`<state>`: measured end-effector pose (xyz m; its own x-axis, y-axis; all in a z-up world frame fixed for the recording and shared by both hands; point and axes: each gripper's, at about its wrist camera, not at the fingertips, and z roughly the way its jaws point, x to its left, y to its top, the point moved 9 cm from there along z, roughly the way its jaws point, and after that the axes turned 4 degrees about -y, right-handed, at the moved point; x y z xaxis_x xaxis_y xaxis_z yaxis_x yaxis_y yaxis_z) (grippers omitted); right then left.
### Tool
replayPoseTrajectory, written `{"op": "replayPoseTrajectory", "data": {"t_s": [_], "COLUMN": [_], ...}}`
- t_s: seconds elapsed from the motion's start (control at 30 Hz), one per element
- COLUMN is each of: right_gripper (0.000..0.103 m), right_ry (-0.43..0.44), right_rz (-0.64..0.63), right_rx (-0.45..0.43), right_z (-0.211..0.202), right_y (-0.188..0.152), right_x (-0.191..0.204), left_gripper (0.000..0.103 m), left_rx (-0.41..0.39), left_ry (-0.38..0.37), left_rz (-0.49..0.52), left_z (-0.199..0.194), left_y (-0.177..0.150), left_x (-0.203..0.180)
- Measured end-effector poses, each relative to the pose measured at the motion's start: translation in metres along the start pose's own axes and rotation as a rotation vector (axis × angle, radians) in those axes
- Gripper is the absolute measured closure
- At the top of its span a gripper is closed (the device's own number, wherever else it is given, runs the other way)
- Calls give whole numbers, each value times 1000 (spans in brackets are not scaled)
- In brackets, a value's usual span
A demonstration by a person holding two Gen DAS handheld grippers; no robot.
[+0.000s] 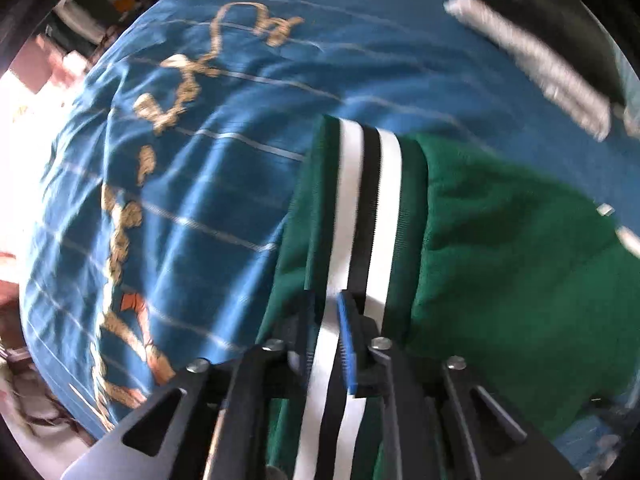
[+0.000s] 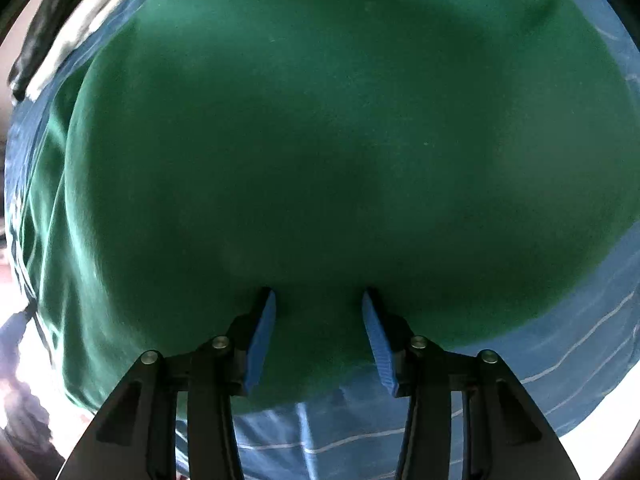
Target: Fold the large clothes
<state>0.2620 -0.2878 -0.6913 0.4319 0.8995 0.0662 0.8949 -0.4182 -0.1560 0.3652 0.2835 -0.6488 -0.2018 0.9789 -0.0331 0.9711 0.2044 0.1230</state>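
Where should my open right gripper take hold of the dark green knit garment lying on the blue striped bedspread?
Judging by its pose, take the dark green knit garment at its near hem, where it ends over the blue striped bedspread. Come straight down with the right gripper: mid-panel lies flat with no fold to pinch. The left gripper already clamps the striped band.

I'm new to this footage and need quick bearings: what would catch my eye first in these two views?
The dark green garment with white and black stripes lying on the blue bedspread with thin white lines and gold lettering stands out first. The left gripper is clamped on its striped band at bottom centre. In the right wrist view, the right gripper stands open over plain green cloth.
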Motion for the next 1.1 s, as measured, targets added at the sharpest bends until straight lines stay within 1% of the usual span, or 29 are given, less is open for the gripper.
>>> {"op": "replayPoseTrajectory", "data": {"t_s": [0.1,0.23,0.3,0.33,0.37,0.4,0.43,0.47,0.53,0.57,0.67,0.7,0.73,0.83,0.87,0.9,0.97,1.0,1.07,1.1], "right_gripper": [53,46,45,45,45,45,45,44,44,44,44,44,44,44,44,44,44,44,44,44], "right_ry": [36,79,81,79,80,82,85,88,88,84,70,64,60,56,59,65,87,99,123,131], "right_rz": [24,76,86,79,74,71,69,66,66,65,71,71,73,75,73,67,66,71,85,90], "right_rx": [15,32,39,39,39,39,38,37,34,33,33,34,36,39,36,30,6,-5,-34,-44], "right_z": [2,4,3,3,2,1,3,2,3,3,5,4,4,3,2,-2,-12,-16,-26,-37], "right_y": [3,6,7,6,5,6,6,6,6,5,6,9,9,8,8,8,9,9,8,11], "right_x": [-3,-11,-14,-15,-17,-17,-11,-12,-15,-16,-17,-3,-1,2,4,5,7,6,6,-2], "left_gripper": [87,87,87,86,81,51,23,0,0,0,0,0,0,1,16,37,60,75,80,81], "left_rx": [-16,-40,-47,-47,-63,-91,-113,-121,-145,-140,-111,-102,-75,-1,8,11,3,-9,-49,-63], "left_ry": [83,125,110,93,54,4,-66,-129,-225,-243,-229,-216,-216,-247,-267,-280,-261,-246,-197,-187], "left_rz": [71,135,148,138,109,67,13,-27,-100,-133,-160,-159,-155,-134,-121,-103,-22,14,84,93], "left_z": [11,19,17,16,8,-4,-17,-25,-36,-36,-22,-16,-4,26,31,33,33,30,20,17], "left_y": [4,8,10,13,17,23,31,37,49,58,75,76,72,74,75,75,80,81,82,83], "left_x": [-9,-16,-16,-16,-13,-8,-3,1,9,15,23,22,21,5,-2,-10,-28,-34,-44,-45]}}
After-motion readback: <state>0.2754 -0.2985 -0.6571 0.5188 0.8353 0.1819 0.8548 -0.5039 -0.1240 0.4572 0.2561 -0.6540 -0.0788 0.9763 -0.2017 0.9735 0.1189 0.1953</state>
